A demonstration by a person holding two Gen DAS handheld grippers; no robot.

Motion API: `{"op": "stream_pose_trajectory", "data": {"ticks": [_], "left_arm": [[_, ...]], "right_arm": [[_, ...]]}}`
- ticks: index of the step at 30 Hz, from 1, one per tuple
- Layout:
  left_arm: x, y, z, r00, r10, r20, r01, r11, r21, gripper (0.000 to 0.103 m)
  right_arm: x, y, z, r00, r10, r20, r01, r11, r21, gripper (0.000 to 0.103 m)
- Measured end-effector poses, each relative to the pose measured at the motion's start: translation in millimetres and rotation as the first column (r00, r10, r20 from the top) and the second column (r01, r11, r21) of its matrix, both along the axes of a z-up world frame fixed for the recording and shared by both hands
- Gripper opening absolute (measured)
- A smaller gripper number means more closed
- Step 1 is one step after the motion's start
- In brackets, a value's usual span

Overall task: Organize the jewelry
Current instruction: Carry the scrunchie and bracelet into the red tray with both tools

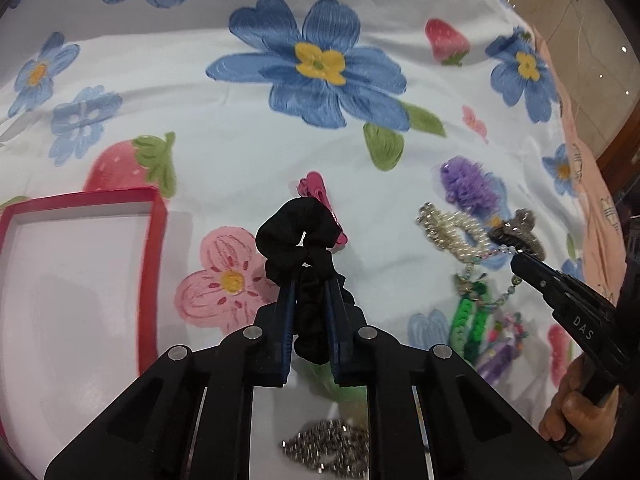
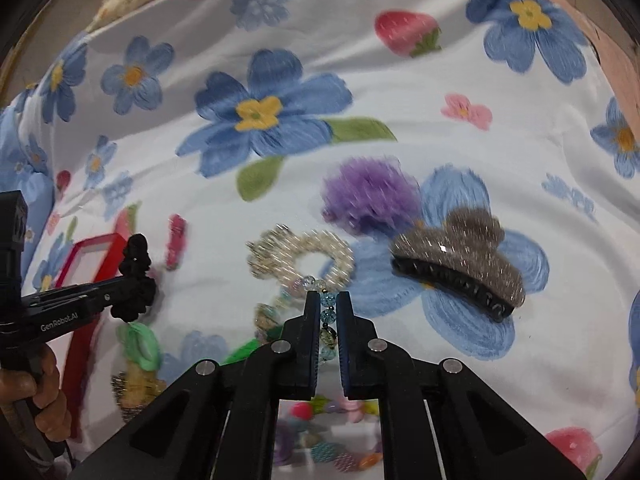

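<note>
Black and soft, one scrunchie hung pinched in the left gripper, lifted above the floral bedspread beside the red box; light and limp, it seemed safest held by its bunched middle; the right gripper sat narrowed around one beaded bracelet, likely slippery; nearby lay one glittery claw clip, one pearl piece, one purple pompom.

The red box runs off the left edge, half unseen. The black scrunchie covers most of the pink clip. Colourful beads smear into blur behind the right gripper, whose fingers hide part of the beaded strand.
</note>
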State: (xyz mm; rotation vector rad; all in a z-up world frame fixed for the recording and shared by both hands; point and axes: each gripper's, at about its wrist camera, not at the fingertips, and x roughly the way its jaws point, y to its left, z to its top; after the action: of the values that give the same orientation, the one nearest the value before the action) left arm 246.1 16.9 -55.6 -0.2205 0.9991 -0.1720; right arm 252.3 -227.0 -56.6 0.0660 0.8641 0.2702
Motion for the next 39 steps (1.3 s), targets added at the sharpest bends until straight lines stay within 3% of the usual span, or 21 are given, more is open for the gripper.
{"op": "stream_pose_trajectory", "data": {"ticks": [10, 17, 30, 39], "left_arm": [[-49, 43, 35, 0.996, 0.060, 0.067, -0.056, 0.996, -0.064, 0.013], [-82, 93, 37, 0.987, 0.148, 0.068, -0.143, 0.987, -0.077, 0.012], [-117, 174, 26, 0.957, 0.287, 0.037, -0.284, 0.956, -0.069, 0.013], [-100, 207, 9, 0.950, 0.311, -0.003, -0.311, 0.949, -0.058, 0.013]], "right_arm": [[-22, 30, 41, 0.996, 0.062, 0.070, -0.066, 0.996, 0.055, 0.007], [-36, 77, 54, 0.984, 0.154, 0.088, -0.160, 0.985, 0.068, 0.007], [-56, 195, 55, 0.928, 0.363, 0.083, -0.371, 0.920, 0.128, 0.007], [-46, 271, 39, 0.890, 0.452, 0.055, -0.455, 0.878, 0.149, 0.007]]}}
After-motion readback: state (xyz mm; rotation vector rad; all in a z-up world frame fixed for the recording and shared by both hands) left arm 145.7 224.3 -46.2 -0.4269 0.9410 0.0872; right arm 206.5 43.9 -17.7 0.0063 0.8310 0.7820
